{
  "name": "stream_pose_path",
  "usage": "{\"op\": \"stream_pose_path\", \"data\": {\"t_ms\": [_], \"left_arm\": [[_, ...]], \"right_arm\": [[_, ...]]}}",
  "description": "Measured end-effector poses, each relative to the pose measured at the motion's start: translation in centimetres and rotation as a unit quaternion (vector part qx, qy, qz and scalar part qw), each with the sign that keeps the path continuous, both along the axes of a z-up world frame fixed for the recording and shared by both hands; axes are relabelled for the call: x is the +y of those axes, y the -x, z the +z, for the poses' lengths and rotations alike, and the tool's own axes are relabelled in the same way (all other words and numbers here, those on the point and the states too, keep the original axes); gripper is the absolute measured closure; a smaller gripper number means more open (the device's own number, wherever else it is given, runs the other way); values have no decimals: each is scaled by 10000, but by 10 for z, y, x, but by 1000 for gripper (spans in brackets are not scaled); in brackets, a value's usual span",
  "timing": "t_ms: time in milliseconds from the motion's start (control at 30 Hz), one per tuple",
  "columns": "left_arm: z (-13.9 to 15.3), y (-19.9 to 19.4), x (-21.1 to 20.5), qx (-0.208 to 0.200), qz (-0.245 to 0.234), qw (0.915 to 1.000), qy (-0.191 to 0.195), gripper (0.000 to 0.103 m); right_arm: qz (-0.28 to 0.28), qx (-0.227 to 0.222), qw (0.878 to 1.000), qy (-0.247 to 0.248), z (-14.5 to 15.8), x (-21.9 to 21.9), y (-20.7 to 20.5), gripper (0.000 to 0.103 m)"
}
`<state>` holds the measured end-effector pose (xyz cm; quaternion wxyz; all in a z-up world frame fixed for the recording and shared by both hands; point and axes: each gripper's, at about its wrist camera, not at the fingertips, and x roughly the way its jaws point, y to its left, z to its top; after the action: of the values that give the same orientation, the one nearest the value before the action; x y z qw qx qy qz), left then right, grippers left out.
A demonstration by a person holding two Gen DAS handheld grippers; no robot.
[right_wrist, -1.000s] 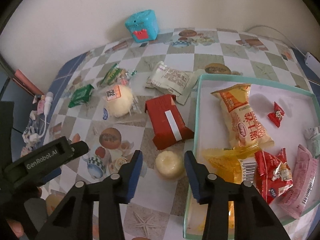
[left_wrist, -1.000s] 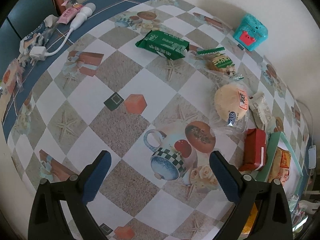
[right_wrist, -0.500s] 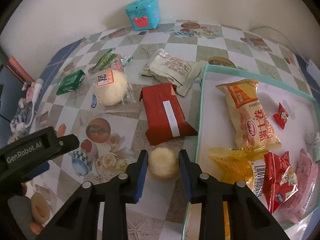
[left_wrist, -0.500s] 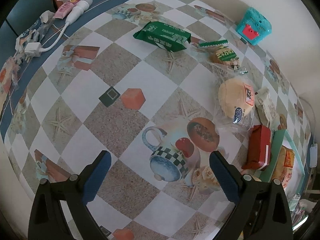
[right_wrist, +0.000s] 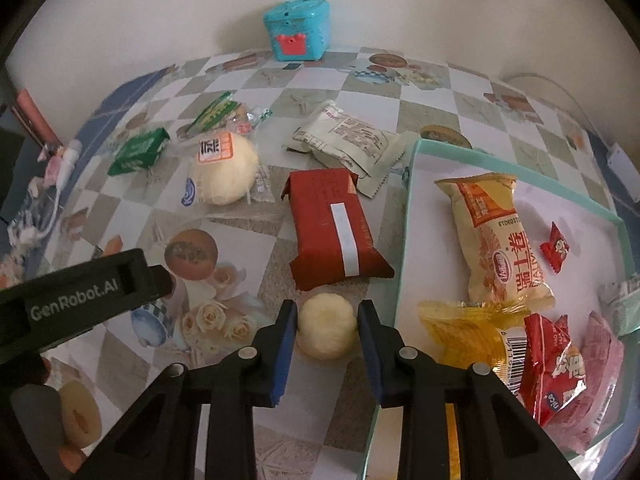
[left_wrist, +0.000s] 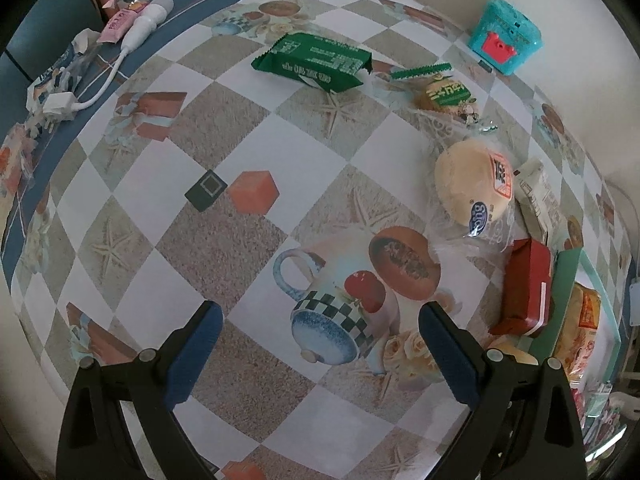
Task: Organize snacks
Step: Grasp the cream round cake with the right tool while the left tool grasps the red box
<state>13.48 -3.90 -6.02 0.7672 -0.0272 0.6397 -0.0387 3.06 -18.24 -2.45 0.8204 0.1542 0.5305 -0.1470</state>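
My right gripper [right_wrist: 327, 316] is closed around a small round pale bun [right_wrist: 327, 332] on the table, its blue pads touching both sides. The bun lies just left of the teal tray [right_wrist: 404, 240], which holds several packets, among them a yellow-orange bag [right_wrist: 496, 240]. A red packet [right_wrist: 336, 232] lies just beyond the bun. A wrapped large bun [right_wrist: 224, 170], a beige packet [right_wrist: 352, 136] and green packets [right_wrist: 140, 150] lie farther off. My left gripper [left_wrist: 320, 320] is open and empty above the tablecloth, and its body shows in the right wrist view [right_wrist: 80, 292].
A teal toy box [right_wrist: 298, 34] stands at the wall. A white charger and cable [left_wrist: 80, 96] and small items lie along the table's far left edge. In the left wrist view the green packet [left_wrist: 316, 62], the wrapped bun [left_wrist: 474, 188] and the red packet [left_wrist: 526, 292] lie to the right.
My right gripper has moved forward and down around the small bun and narrowed until its pads touch it. The left gripper has shifted slightly, still open.
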Motion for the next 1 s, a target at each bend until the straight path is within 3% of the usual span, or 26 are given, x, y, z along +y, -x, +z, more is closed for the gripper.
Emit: {"op": "stream_pose_path", "data": {"t_ms": [333, 533, 733, 1000], "left_arm": [[12, 4, -7, -81, 28, 9999, 67, 5], [23, 5, -16, -135, -10, 9998, 178, 5], [32, 7, -44, -247, -299, 9987, 344, 5], [52, 11, -98, -644, -1021, 9908, 619, 5]], "right_arm": [[-152, -451, 9987, -206, 33, -10, 6, 70], [-492, -702, 9963, -89, 55, -33, 18, 70], [-941, -856, 9919, -12, 66, -68, 35, 70], [-1556, -951, 9832, -98, 67, -114, 60, 70]]}}
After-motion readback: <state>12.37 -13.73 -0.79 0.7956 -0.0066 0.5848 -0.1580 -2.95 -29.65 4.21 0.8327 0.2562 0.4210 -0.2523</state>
